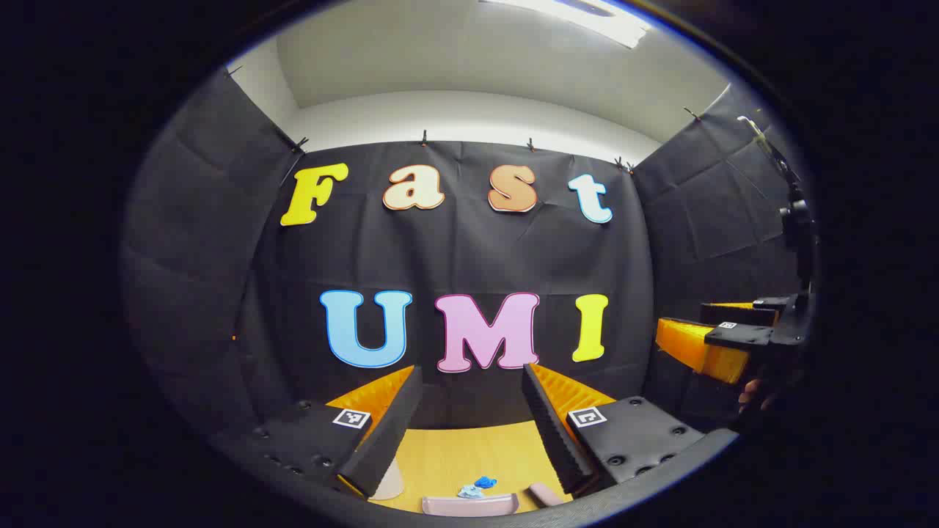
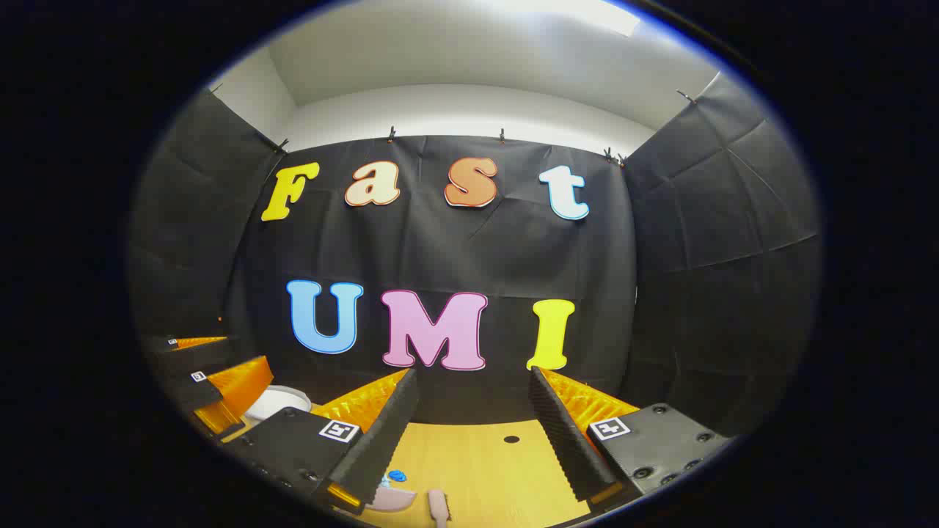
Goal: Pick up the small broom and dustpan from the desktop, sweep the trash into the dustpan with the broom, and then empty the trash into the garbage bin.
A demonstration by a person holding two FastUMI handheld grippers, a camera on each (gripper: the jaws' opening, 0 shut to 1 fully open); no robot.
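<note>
My left gripper (image 1: 472,378) is open and empty, held above the wooden desk (image 1: 469,451). Below it, at the near edge, lie blue and white scraps of trash (image 1: 477,486), a pale pink dustpan (image 1: 469,504) and a pink handle (image 1: 544,493). My right gripper (image 2: 473,374) is also open with nothing between its fingers. Under its left finger I see the blue trash (image 2: 396,477), the pink dustpan (image 2: 392,500) and the small pink broom (image 2: 438,504), all partly cut off by the view's edge.
A white round bin (image 2: 277,402) stands at the desk's left, behind the other gripper (image 2: 213,381). In the left gripper view the other gripper (image 1: 715,345) and a hand (image 1: 755,396) hang at the right. A small dark hole (image 2: 511,439) marks the desk.
</note>
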